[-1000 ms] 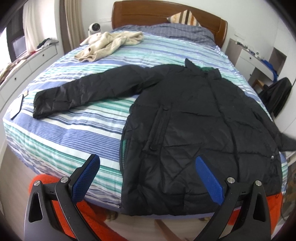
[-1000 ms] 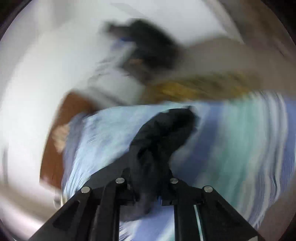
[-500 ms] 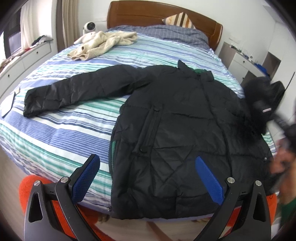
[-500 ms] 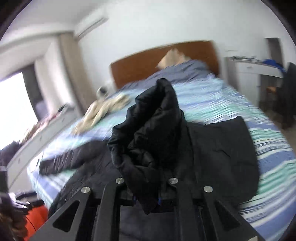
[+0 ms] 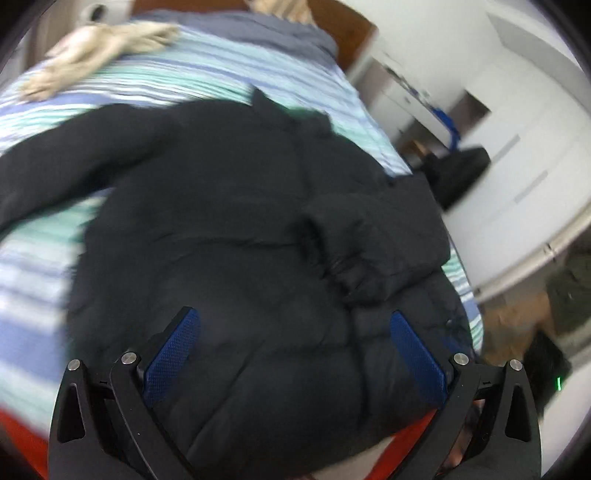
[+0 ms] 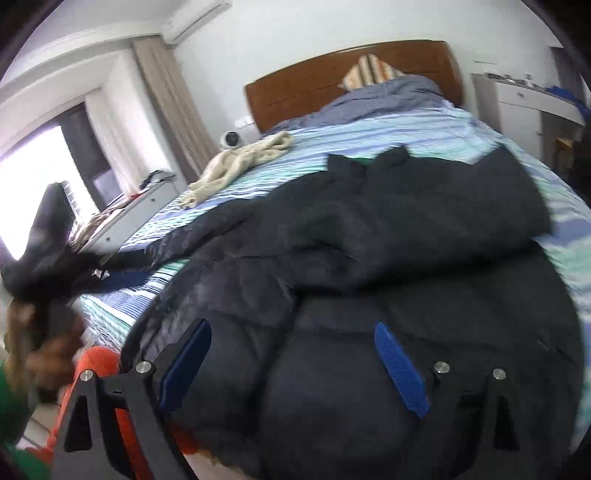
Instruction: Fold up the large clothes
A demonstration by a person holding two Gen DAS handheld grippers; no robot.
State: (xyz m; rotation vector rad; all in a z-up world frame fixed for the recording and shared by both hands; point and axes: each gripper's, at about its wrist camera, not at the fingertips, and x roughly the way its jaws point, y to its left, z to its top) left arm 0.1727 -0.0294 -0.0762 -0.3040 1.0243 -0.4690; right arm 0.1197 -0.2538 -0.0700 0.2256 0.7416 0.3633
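Released since half a second ago, sleeve (image 5: pixel 373 236) lying across jacket (image 5: pixel 221 258); both hand-held grippers (image 5: pixel 291 354) (image 6: pixel 291 362) wide open, empty; risk: puffy sleeve springing back unfolded.

Left wrist view: from the foot of the bed (image 5: pixel 192 66), close above the black jacket (image 5: pixel 229 229), facing the headboard (image 5: pixel 351 33).
Right wrist view: same end, close, low, facing the headboard (image 6: pixel 332 81) and window side.
Shared: jacket (image 6: pixel 369 258), striped bed, cream garment (image 6: pixel 236 162).
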